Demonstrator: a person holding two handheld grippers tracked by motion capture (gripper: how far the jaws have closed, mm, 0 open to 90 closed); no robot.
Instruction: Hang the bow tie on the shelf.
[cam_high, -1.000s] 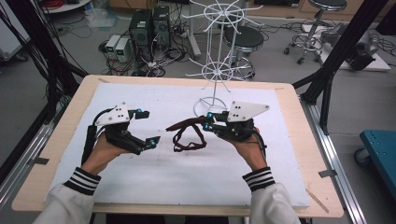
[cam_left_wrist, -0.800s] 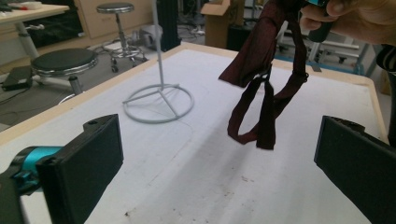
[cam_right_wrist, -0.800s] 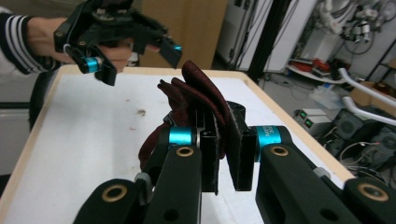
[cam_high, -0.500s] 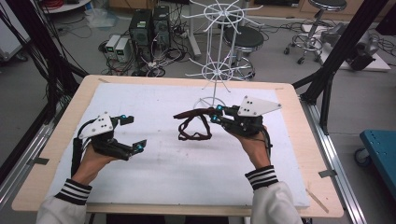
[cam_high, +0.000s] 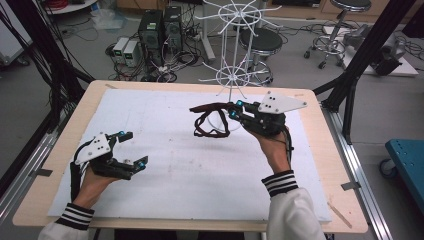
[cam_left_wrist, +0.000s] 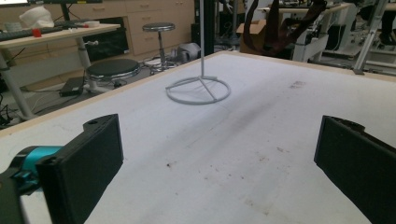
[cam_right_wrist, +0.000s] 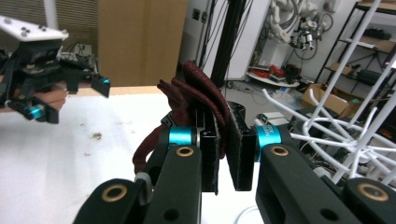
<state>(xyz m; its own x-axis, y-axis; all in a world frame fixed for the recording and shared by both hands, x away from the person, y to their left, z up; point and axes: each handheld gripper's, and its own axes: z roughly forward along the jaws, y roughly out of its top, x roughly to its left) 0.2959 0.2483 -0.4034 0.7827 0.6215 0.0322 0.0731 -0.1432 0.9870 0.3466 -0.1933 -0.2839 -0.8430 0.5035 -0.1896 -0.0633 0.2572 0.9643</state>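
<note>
Clamping a dark red strap (cam_high: 210, 120), the right gripper (cam_high: 234, 108) has its jaws pinched on the folded band, held above the mat just beside the white wire rack (cam_high: 235, 47). Strap loops hang toward the rack's ring base (cam_left_wrist: 198, 89). Left gripper (cam_high: 131, 148), jaws spread wide and empty, sits well apart from the rack. No readable writing anywhere.

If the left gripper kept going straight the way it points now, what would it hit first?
Probably the rack's ring base. The left gripper is open, with bare mat between its jaws and that base roughly ahead. Depth is hard to judge, so it could slide past.
</note>
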